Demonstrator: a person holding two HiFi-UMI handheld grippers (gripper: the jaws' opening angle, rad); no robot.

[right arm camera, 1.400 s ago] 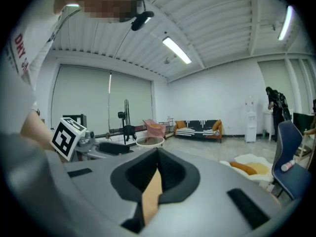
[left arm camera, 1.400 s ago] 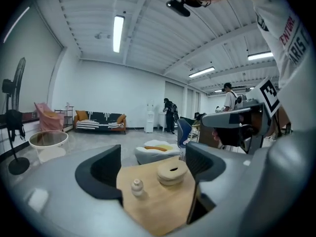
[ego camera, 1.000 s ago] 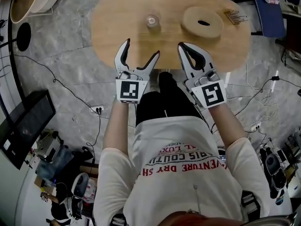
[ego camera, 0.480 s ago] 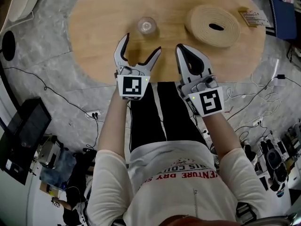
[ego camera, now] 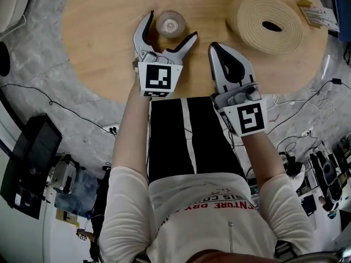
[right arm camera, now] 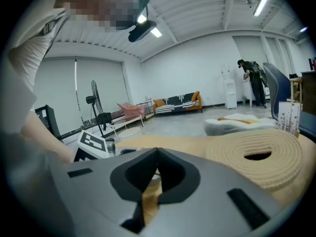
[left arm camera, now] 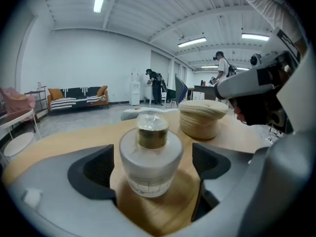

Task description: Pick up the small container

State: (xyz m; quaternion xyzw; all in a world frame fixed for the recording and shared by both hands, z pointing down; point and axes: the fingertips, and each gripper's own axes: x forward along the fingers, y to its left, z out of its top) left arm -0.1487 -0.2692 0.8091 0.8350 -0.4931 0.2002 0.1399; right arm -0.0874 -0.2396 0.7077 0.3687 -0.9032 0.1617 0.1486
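The small container (ego camera: pixel 170 24) is a frosted glass jar with a clear stopper and a gold neck, upright on the oval wooden table (ego camera: pixel 104 48). My left gripper (ego camera: pixel 169 27) reaches around it, its jaws opening, one finger on each side of the jar with gaps showing. In the left gripper view the jar (left arm camera: pixel 151 157) stands between the dark pads (left arm camera: pixel 96 169), untouched. My right gripper (ego camera: pixel 216 51) hovers at the table's near edge to the right, jaws together with nothing in them (right arm camera: pixel 154 174).
A round woven coil (ego camera: pixel 265 23) with a slot in its top lies on the table at the far right, a small printed box (ego camera: pixel 318 15) beyond it. Cables (ego camera: pixel 49 100) and equipment litter the floor around the table. People stand far off in the room.
My left gripper has moved forward over the table until its fingers flank the jar, and its jaws have widened. The right gripper has advanced a little and stays closed.
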